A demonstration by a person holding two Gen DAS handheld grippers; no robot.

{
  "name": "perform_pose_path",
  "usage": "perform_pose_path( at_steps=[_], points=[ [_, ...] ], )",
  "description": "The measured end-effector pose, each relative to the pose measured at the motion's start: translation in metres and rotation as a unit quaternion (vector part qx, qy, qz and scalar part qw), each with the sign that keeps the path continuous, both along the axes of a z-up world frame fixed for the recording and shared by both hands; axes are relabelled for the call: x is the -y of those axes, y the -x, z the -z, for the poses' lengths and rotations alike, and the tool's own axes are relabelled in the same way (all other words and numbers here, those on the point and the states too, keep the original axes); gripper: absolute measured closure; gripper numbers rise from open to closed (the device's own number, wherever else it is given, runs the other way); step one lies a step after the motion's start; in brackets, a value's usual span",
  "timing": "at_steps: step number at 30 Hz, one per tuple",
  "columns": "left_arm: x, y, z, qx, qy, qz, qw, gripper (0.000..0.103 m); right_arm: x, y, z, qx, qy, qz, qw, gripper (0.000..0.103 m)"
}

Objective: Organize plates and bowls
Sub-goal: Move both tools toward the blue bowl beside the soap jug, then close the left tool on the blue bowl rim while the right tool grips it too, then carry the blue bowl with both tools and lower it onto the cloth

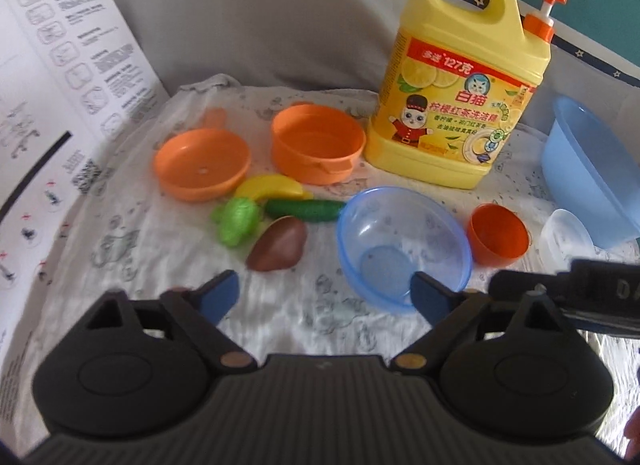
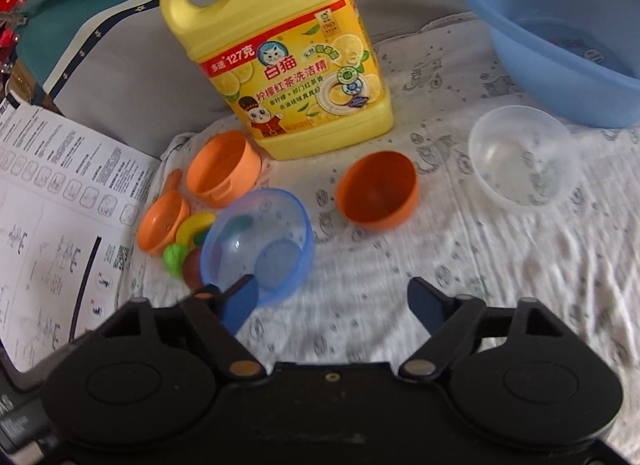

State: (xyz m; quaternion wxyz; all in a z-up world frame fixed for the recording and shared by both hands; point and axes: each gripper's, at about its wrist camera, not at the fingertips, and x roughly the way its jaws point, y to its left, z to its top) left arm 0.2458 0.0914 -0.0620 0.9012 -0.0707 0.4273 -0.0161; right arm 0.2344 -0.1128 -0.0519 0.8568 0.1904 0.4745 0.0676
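Both grippers hang over a white patterned cloth with their jaws spread wide and nothing between them. In the left wrist view, the left gripper fills the bottom of the frame, its right blue pad overlapping the near rim of the small blue bowl at lower centre-right; whether it touches cannot be told. To the right of that bowl sits the orange bowl, then the clear bowl, and the large blue basin lies at the right edge. In the right wrist view, the right gripper sits low in the frame, over bare cloth. A yellow detergent jug stands upright at upper centre-right. Left of it are an orange pot and an orange pan, with toy food clustered in front of them.
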Motion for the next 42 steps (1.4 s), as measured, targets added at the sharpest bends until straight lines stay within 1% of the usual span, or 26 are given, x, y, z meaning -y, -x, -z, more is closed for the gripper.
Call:
perform_pose_path(
  at_steps=[1, 2, 4, 5, 6, 7, 8, 9, 10, 11, 12, 13, 14, 17, 24, 31, 42],
  points=[
    [0.001, -0.002, 0.001, 0.000, 0.000, 0.003, 1.0000, 0.019, -0.001, -0.004, 0.001, 0.002, -0.003, 0.000, 1.000, 0.029],
    [0.003, -0.005, 0.003, 0.000, -0.001, 0.005, 1.0000, 0.022, -0.003, -0.007, 0.003, 0.003, -0.005, -0.002, 1.000, 0.034],
    [0.004, -0.010, 0.007, -0.004, 0.003, 0.009, 0.9999, 0.033, -0.006, -0.012, 0.006, 0.005, -0.008, -0.008, 1.000, 0.042],
    [0.005, -0.012, 0.008, -0.006, 0.006, 0.012, 0.9999, 0.035, -0.008, -0.016, 0.008, 0.004, -0.009, -0.011, 1.000, 0.049],
    [0.006, -0.014, 0.009, -0.007, 0.008, 0.015, 0.9998, 0.040, -0.010, -0.019, 0.011, 0.003, -0.009, -0.014, 1.000, 0.056],
    [0.007, -0.017, 0.011, -0.008, 0.008, 0.018, 0.9998, 0.044, -0.012, -0.023, 0.013, 0.001, -0.009, -0.016, 1.000, 0.059],
    [0.008, -0.018, 0.012, -0.009, 0.007, 0.020, 0.9997, 0.046, -0.014, -0.027, 0.015, 0.001, -0.007, -0.017, 1.000, 0.064],
    [0.008, -0.020, 0.013, -0.009, 0.008, 0.023, 0.9997, 0.051, -0.015, -0.029, 0.017, 0.002, -0.005, -0.019, 1.000, 0.069],
    [0.009, -0.022, 0.013, -0.010, 0.010, 0.026, 0.9996, 0.057, -0.017, -0.032, 0.018, 0.005, -0.002, -0.021, 1.000, 0.073],
    [0.010, -0.024, 0.014, -0.011, 0.012, 0.028, 0.9995, 0.061, -0.018, -0.033, 0.019, 0.008, 0.001, -0.025, 1.000, 0.079],
    [0.011, -0.026, 0.015, -0.012, 0.012, 0.031, 0.9994, 0.070, -0.020, -0.035, 0.020, 0.010, 0.005, -0.029, 1.000, 0.084],
    [0.013, -0.027, 0.016, -0.013, 0.011, 0.034, 0.9993, 0.077, -0.022, -0.036, 0.021, 0.012, 0.007, -0.033, 0.999, 0.086],
    [0.015, -0.028, 0.017, -0.014, 0.009, 0.038, 0.9991, 0.080, -0.024, -0.038, 0.022, 0.012, 0.008, -0.036, 0.999, 0.089],
    [0.020, -0.027, 0.019, -0.013, -0.001, 0.044, 0.9989, 0.081, -0.024, -0.037, 0.022, 0.013, 0.007, -0.036, 0.999, 0.089],
    [0.026, -0.017, 0.013, -0.019, 0.001, 0.049, 0.9986, 0.082, -0.018, -0.024, 0.016, 0.016, 0.015, -0.036, 0.999, 0.089],
    [0.038, 0.004, 0.002, -0.021, 0.001, 0.059, 0.9981, 0.082, -0.007, -0.004, 0.007, 0.017, 0.020, -0.029, 0.999, 0.089],
    [0.068, 0.054, -0.021, -0.023, 0.013, 0.078, 0.9966, 0.082, 0.023, 0.053, -0.014, 0.031, 0.034, -0.021, 0.999, 0.089]
  ],
)
